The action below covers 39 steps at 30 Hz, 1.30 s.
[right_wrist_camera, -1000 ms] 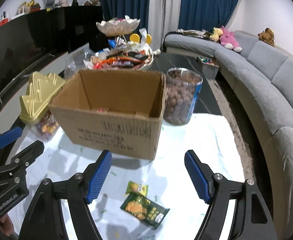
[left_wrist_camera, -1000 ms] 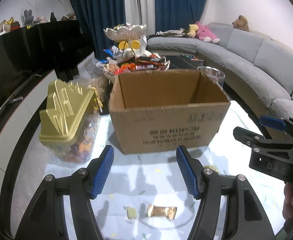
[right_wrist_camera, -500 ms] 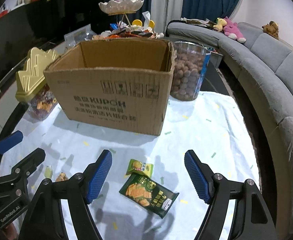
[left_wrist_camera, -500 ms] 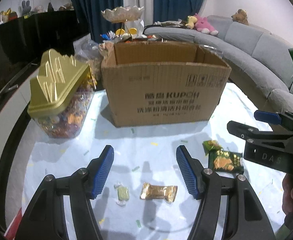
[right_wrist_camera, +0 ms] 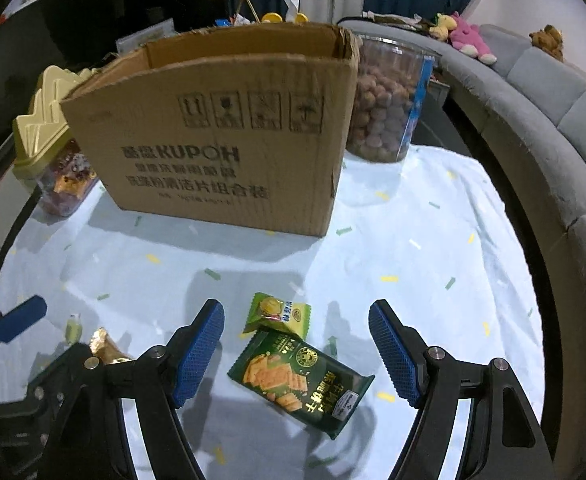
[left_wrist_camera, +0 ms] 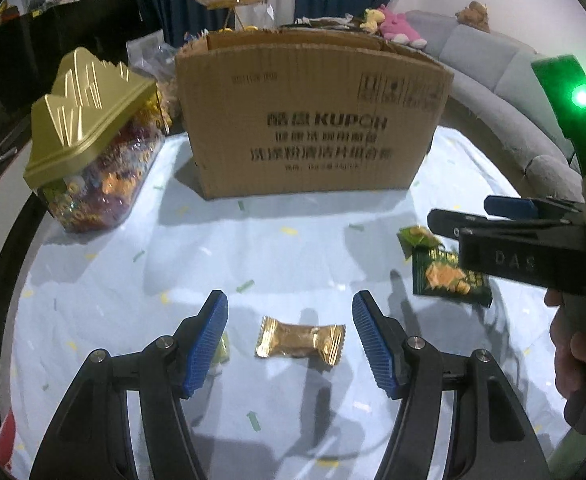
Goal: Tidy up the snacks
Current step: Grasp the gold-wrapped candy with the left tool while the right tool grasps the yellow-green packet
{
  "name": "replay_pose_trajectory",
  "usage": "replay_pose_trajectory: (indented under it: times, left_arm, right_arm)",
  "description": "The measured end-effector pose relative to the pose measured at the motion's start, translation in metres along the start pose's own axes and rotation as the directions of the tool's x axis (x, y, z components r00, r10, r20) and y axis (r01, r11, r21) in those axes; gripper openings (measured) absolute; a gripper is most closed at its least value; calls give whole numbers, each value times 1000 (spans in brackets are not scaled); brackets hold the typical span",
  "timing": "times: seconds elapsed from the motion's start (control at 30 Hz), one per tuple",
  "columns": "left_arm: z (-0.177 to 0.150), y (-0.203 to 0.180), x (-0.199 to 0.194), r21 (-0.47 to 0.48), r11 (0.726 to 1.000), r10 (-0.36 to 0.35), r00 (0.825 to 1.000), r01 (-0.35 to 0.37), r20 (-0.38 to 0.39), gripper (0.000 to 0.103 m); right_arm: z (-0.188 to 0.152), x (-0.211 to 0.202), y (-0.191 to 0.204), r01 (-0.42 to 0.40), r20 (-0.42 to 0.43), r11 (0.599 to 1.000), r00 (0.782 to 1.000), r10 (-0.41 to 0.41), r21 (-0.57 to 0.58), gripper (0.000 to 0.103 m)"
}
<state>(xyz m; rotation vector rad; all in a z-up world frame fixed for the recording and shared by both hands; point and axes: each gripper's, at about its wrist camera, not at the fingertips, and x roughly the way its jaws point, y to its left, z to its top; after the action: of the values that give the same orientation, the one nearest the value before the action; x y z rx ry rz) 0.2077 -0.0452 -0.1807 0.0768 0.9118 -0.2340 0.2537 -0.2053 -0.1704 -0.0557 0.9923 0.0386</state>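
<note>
Both grippers low over the pale cloth (right_wrist_camera: 433, 240), each lined up on its own snack. Left gripper (left_wrist_camera: 291, 338): jaws spread wide, holding nothing, the gold-wrapped candy (left_wrist_camera: 300, 339) lying flat on the cloth between the blue pads (left_wrist_camera: 209, 344), touching neither. A small pale-green sweet (left_wrist_camera: 223, 346) sits just beside the left pad, half hidden by it (easy to nudge by accident on closing). Right gripper (right_wrist_camera: 297, 350): also fully open and empty, straddling the dark green cracker packet (right_wrist_camera: 303, 380), which lies at a slant with one end tucked against the smaller light-green packet (right_wrist_camera: 279, 314). The two packets touch, possibly overlap slightly; cannot tell which lies on top. Cardboard box (right_wrist_camera: 221, 128) stands open-topped beyond both, well apart from the loose snacks, so it reads as the likely drop point. Gold-lidded candy jar (left_wrist_camera: 93, 152) to its left, clear tub of brown balls (right_wrist_camera: 385, 100) behind its right corner. Judgement: task early, four loose items on the cloth, none gripped. The wide jaws suit flat wrappers approached from above; the slanted packet may call for a wrist turn to pinch across its narrow width.
</note>
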Motion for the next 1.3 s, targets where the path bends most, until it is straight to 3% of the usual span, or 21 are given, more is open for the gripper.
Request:
replay_pose_trajectory:
  times: [0.6, 0.8, 1.03, 1.3]
  left_arm:
    - [-17, -1, 32, -25, 1000, -20, 997, 18, -76, 64]
    - [-23, 0, 38, -40, 999, -33, 995, 29, -93, 59]
    - [-24, 0, 38, -36, 999, -37, 995, 34, -89, 44]
    - [-23, 0, 36, -19, 999, -27, 997, 26, -70, 36]
  right_arm:
    - [-2, 38, 8, -2, -59, 1000, 998, 0, -22, 76]
    - [-5, 51, 5, -10, -93, 1000, 996, 8, -16, 75]
    - [-6, 55, 5, -38, -99, 999, 994, 36, -21, 61]
    - [-5, 52, 12, -66, -93, 996, 994, 60, -56, 35]
